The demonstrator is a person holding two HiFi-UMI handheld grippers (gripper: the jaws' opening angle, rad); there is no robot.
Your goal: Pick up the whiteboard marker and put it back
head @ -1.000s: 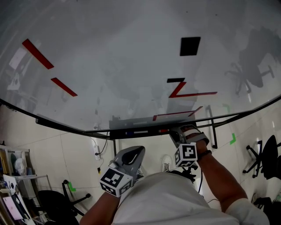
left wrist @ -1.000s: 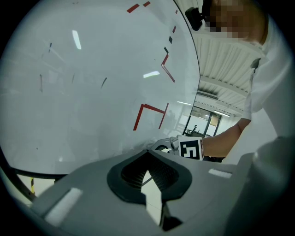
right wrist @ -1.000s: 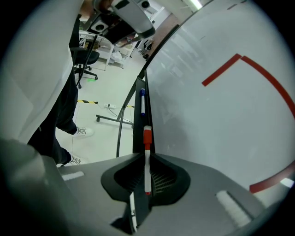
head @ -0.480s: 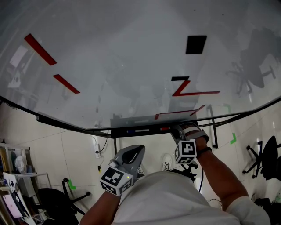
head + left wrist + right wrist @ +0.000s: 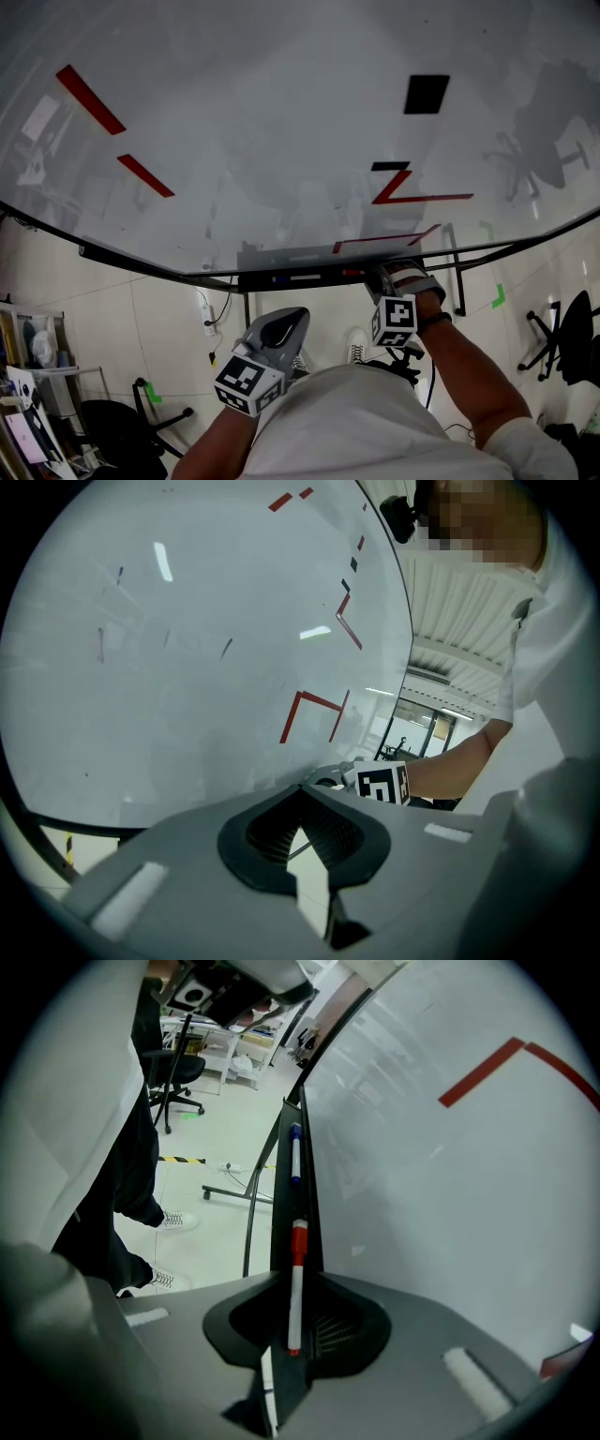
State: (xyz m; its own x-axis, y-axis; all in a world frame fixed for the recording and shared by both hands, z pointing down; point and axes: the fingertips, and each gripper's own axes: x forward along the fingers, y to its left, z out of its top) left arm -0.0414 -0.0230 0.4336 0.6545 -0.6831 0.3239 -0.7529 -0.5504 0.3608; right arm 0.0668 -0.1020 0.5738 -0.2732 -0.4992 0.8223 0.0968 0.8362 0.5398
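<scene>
A white whiteboard marker with a red cap (image 5: 297,1269) lies in line with the narrow tray (image 5: 281,1194) under the whiteboard (image 5: 281,141). My right gripper (image 5: 298,1281) is shut on it, at the tray's right part. From the head view that gripper (image 5: 380,281) sits right against the tray (image 5: 300,278), and the marker's red end (image 5: 352,273) just shows. My left gripper (image 5: 298,321) hangs lower, apart from the tray, shut and empty. Its own view shows its jaws (image 5: 302,789) closed, with the right gripper's marker cube (image 5: 380,782) beyond.
A blue-capped marker (image 5: 294,1152) lies farther along the tray. The board carries red lines (image 5: 417,199) and a black square (image 5: 427,94). The board's stand legs (image 5: 248,1194), office chairs (image 5: 173,1072) and a tiled floor are below.
The right gripper has crept slightly along the tray with the marker; the head camera has drifted a little. The left gripper has stayed put.
</scene>
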